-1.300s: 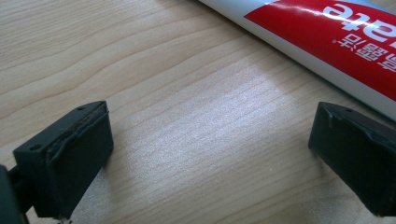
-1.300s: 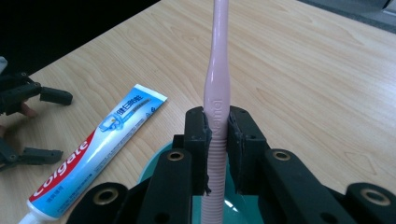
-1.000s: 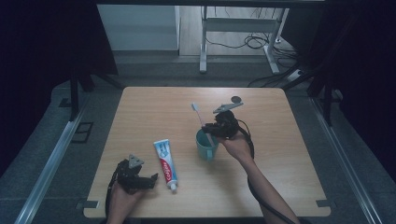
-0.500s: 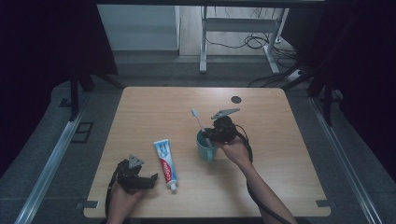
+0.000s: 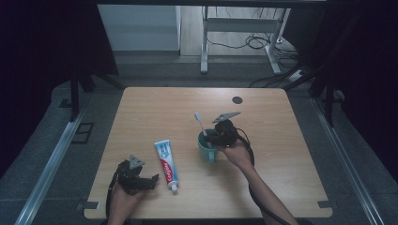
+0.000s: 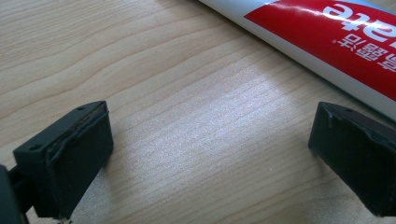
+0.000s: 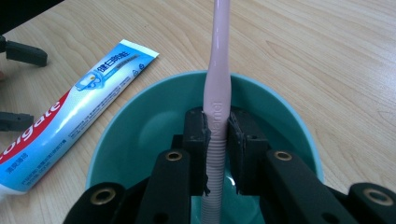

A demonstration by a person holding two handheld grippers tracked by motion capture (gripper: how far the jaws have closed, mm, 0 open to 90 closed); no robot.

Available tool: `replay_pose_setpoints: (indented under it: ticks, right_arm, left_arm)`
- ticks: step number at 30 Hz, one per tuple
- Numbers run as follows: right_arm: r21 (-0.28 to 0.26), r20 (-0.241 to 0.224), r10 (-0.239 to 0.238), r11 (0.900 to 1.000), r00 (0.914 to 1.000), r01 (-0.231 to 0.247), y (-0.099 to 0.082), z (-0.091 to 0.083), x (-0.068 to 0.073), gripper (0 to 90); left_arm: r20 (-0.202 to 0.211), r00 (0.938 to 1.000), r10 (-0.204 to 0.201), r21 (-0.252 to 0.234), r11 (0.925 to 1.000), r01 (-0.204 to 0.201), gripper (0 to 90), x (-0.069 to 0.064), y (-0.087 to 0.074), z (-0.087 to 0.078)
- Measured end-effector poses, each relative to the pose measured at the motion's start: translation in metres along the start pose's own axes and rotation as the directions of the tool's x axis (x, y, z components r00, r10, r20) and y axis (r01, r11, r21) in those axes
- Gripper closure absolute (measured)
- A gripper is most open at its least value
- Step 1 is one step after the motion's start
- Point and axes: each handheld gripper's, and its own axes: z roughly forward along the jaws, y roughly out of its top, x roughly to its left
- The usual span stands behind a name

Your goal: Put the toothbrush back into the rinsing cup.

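A: While the right gripper (image 7: 217, 140) clamps the pale pink plastic toothbrush (image 7: 218, 88) by its ribbed handle, where does the brush sit?

B: Its lower end stands inside the round teal ceramic mug (image 5: 206, 149), near the middle of the light wooden table (image 5: 263, 117); the bristled head points up and toward the far side.

A: How is the step done well?

B: Keep the handle centred over the mug mouth, lower until the end rests on the bottom, let the shaft lean on the rim, then release. Opening too soon likely tips the brush out.

A: Hand pose?

B: The right hand (image 5: 237, 153) reaches from the near right, gripper angled down into the mug. The left gripper (image 5: 136, 176) rests at the near left, jaws wide and empty, just beside the red, white and blue toothpaste tube (image 5: 166, 161).
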Motion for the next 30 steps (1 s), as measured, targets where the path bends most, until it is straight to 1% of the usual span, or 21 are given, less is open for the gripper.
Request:
replay_pose_setpoints:
  ticks: [7, 10, 15, 21, 27, 30]
  right_arm:
    - [0.003, -0.004, -0.003, 1.0000, 1.0000, 0.003, 0.000, -0.002, 0.001, 73.7]
    - [0.000, 0.002, -0.008, 1.0000, 1.0000, 0.008, 0.002, -0.005, 0.001, 71.9]
    - [-0.006, -0.002, -0.016, 0.9999, 0.9999, 0.016, 0.004, -0.010, 0.003, 68.0]
    - [-0.012, -0.002, -0.046, 0.9989, 0.9989, 0.046, 0.008, -0.016, 0.008, 60.0]
    - [-0.004, 0.003, -0.062, 0.9981, 0.9981, 0.062, 0.010, -0.022, 0.011, 50.0]
    - [-0.003, 0.005, -0.060, 0.9982, 0.9982, 0.060, 0.010, -0.025, 0.011, 45.8]
  left_arm:
    - [0.000, 1.0000, 0.000, 0.000, 1.0000, 0.000, 0.0, 0.000, 0.000, 0.000]
    - [0.000, 1.0000, 0.000, 0.000, 1.0000, 0.000, 0.0, 0.000, 0.000, 0.000]
    - [0.000, 1.0000, 0.001, 0.000, 1.0000, -0.001, 0.0, 0.000, 0.000, 0.000]
    - [0.000, 1.0000, 0.003, 0.000, 1.0000, -0.003, 0.0, 0.000, 0.000, 0.000]
    - [0.000, 1.0000, 0.004, 0.000, 1.0000, -0.004, 0.0, 0.000, 0.000, 0.000]
    - [0.000, 1.0000, 0.004, 0.000, 1.0000, -0.004, 0.0, 0.000, 0.000, 0.000]
